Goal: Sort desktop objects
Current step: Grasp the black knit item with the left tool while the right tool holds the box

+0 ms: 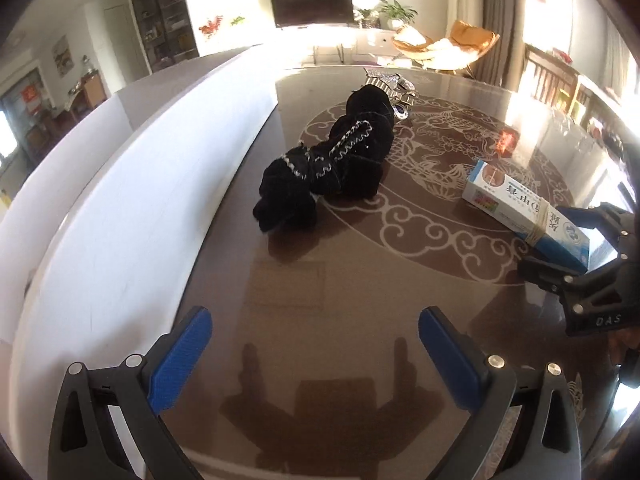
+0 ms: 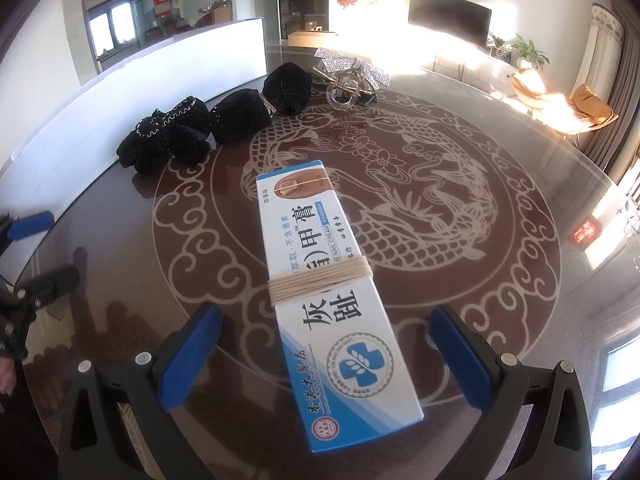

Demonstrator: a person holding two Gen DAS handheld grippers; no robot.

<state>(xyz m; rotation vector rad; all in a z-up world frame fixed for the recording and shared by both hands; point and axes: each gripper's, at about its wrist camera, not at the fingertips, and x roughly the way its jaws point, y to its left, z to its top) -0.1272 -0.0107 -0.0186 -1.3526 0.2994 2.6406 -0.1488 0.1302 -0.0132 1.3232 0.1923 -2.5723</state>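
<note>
Right gripper (image 2: 326,356): jaws wide apart, straddling the near end of the nail cream box (image 2: 334,300), not yet touching it.
Left gripper (image 1: 316,356): jaws apart, empty, over bare glass table (image 1: 360,264).
Box: flat, centre-right of the table; black scrunchies (image 2: 208,128) and hair clip (image 2: 346,88) lie far left.
Risk: closing off-centre could skid the box across the glass; the twine band (image 2: 320,282) may snag a pad.

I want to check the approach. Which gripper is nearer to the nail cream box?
Right. The right gripper has its open jaws on either side of the near end of the nail cream box. The left gripper is open over bare table, with the box off to its right.
</note>
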